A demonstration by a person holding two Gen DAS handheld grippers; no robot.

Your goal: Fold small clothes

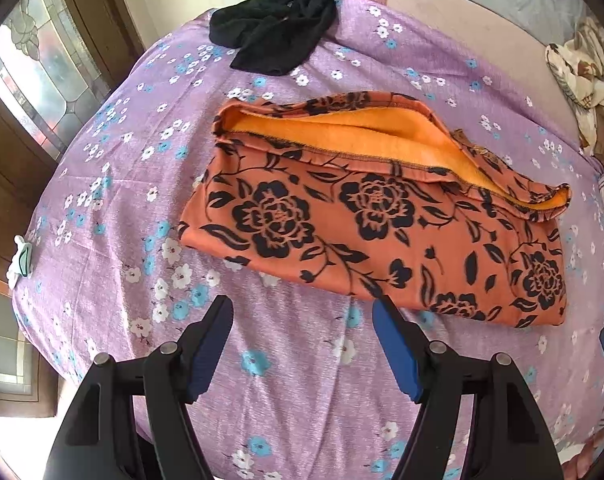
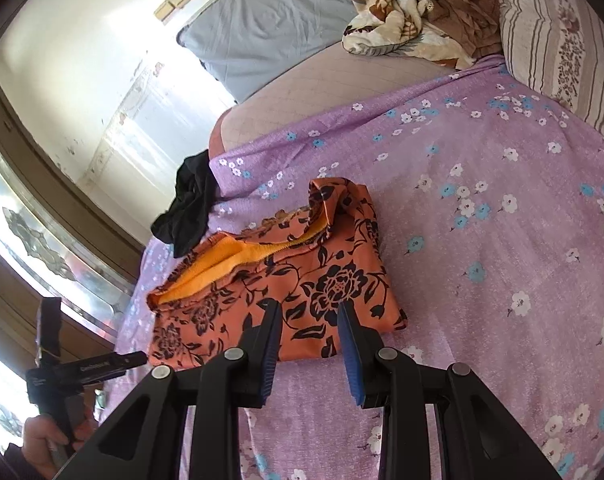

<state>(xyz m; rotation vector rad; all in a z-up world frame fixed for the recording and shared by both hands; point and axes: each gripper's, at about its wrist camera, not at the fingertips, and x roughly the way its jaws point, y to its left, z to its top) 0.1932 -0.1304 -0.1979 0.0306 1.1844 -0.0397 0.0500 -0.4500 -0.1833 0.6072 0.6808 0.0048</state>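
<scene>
An orange garment with black flowers (image 1: 374,220) lies folded on the purple flowered sheet (image 1: 293,380), its yellow-orange inner lining showing along the far edge. It also shows in the right wrist view (image 2: 302,280). My left gripper (image 1: 304,308) is open and empty, just in front of the garment's near edge. My right gripper (image 2: 309,310) is open and empty, its fingertips over the garment's near edge. A crumpled black garment (image 1: 277,20) lies at the far edge of the sheet, also seen in the right wrist view (image 2: 189,204).
A grey pillow (image 2: 269,20), a crumpled brown-and-cream blanket (image 2: 406,12) and a striped pillow (image 2: 554,40) lie at the head of the bed. A window with patterned glass (image 1: 33,76) is to the left. The left gripper's body (image 2: 61,372) shows at lower left.
</scene>
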